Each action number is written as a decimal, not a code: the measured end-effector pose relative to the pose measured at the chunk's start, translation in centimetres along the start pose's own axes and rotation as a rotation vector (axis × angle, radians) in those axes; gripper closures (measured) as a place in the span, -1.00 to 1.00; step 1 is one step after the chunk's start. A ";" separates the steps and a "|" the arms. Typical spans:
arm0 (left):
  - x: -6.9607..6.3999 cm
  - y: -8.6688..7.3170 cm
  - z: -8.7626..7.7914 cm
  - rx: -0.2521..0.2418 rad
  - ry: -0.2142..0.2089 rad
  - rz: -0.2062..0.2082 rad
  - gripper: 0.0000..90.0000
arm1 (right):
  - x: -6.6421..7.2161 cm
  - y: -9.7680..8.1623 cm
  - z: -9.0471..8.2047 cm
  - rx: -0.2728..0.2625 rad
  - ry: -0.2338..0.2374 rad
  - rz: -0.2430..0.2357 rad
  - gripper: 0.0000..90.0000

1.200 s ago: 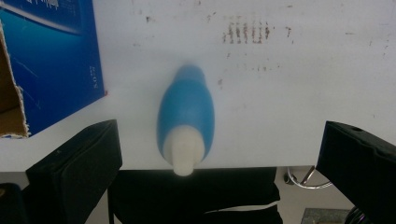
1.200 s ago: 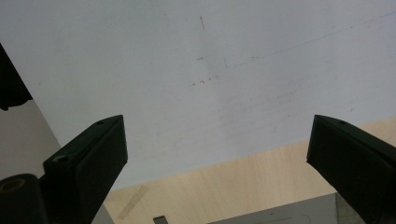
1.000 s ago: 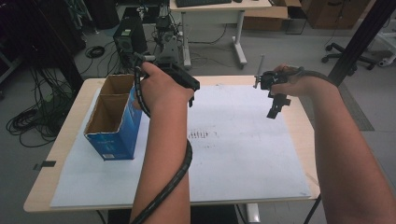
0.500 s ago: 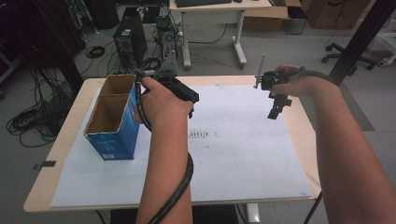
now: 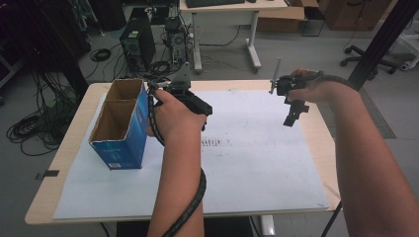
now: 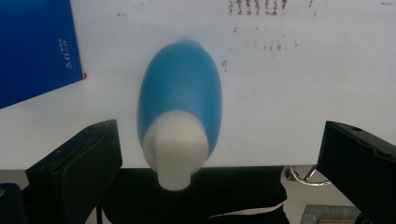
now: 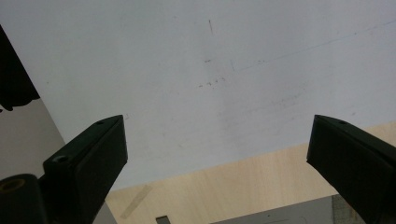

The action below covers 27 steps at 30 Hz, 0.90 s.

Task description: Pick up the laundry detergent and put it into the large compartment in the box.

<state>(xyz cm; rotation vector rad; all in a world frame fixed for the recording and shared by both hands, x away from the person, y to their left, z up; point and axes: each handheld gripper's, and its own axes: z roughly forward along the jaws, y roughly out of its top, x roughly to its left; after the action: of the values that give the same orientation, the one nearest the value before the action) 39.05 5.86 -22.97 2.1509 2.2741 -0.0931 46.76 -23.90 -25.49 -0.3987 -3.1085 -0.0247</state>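
A blue oval object with a white end shows slightly blurred in the left gripper view, over the white paper. It lies between the jaws of my left gripper, which stands open, and it touches neither jaw. I cannot tell whether the object rests on the paper or hangs above it. In the high view the left gripper is held above the paper beside the blue cardboard box. My right gripper hangs open and empty over the paper's far right, and in its own view the right gripper has nothing between its jaws.
The open-topped blue box has two compartments and stands at the table's left. White paper covers most of the wooden table, with small dark marks near its middle. Computers, cables and a desk stand on the floor beyond.
My left hand has turned and shifted a little right, bringing the grey plate on the left gripper into sight. The right gripper has stayed put.
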 end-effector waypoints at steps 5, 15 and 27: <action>0.4 0.0 1.4 0.014 -0.003 -0.002 -1.00 | 0.1 0.0 0.1 0.008 -0.002 0.004 -0.89; 1.0 0.1 3.3 0.024 -0.013 0.004 -1.00 | 0.1 0.3 0.2 0.017 -0.005 -0.001 -0.89; 1.2 -0.1 4.4 0.026 -0.005 0.003 -1.00 | 0.1 0.2 0.4 0.018 -0.005 0.003 -0.89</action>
<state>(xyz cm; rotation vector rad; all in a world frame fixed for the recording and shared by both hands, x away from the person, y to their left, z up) 38.77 6.83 -27.45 2.1639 2.2797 -0.1284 46.70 -23.72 -25.91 -0.4040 -3.1102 0.0040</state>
